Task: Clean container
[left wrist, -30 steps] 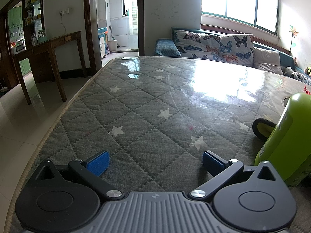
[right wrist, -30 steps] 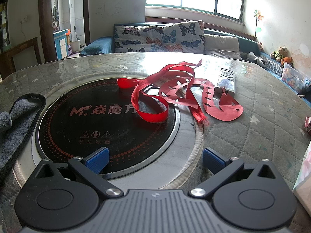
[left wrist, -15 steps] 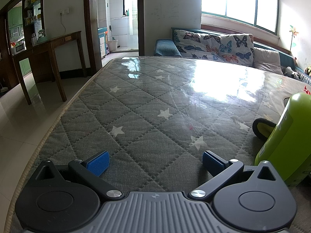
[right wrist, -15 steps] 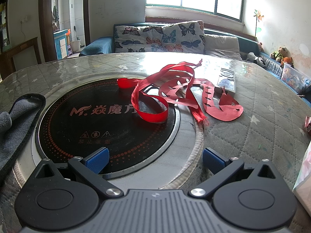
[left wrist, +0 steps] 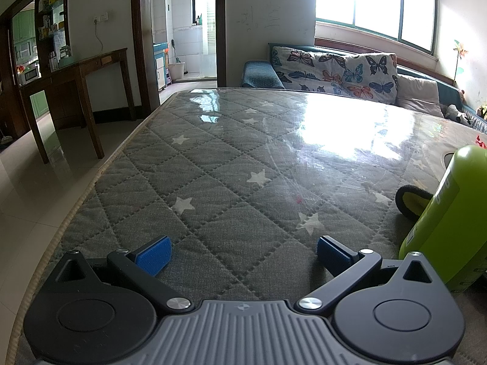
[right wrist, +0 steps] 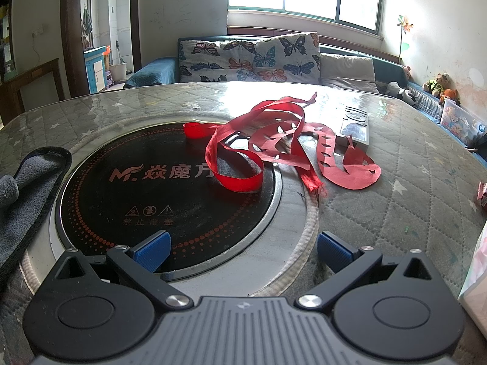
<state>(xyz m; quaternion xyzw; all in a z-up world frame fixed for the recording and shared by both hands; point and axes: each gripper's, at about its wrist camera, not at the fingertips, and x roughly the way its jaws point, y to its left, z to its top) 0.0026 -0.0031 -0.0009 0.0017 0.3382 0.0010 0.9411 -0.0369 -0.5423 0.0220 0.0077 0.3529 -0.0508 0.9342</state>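
A round black induction hob (right wrist: 146, 194) is set into the table, straight ahead of my right gripper (right wrist: 243, 252), which is open and holds nothing. Red ribbon and cut red paper (right wrist: 274, 149) lie across the hob's far right rim and onto the table. A grey cloth (right wrist: 27, 188) rests at the hob's left edge. In the left wrist view a lime-green bottle (left wrist: 447, 219) stands at the right, just beyond my open, empty left gripper (left wrist: 243, 254). A dark-edged cloth (left wrist: 411, 197) shows behind the bottle.
The table is covered by a grey quilted star-pattern cloth under glass (left wrist: 243, 158); its left edge (left wrist: 100, 170) drops to a tiled floor. A remote control (right wrist: 354, 124) lies past the red paper. A pale box edge (right wrist: 474, 273) sits at the right. A sofa (right wrist: 249, 57) stands behind.
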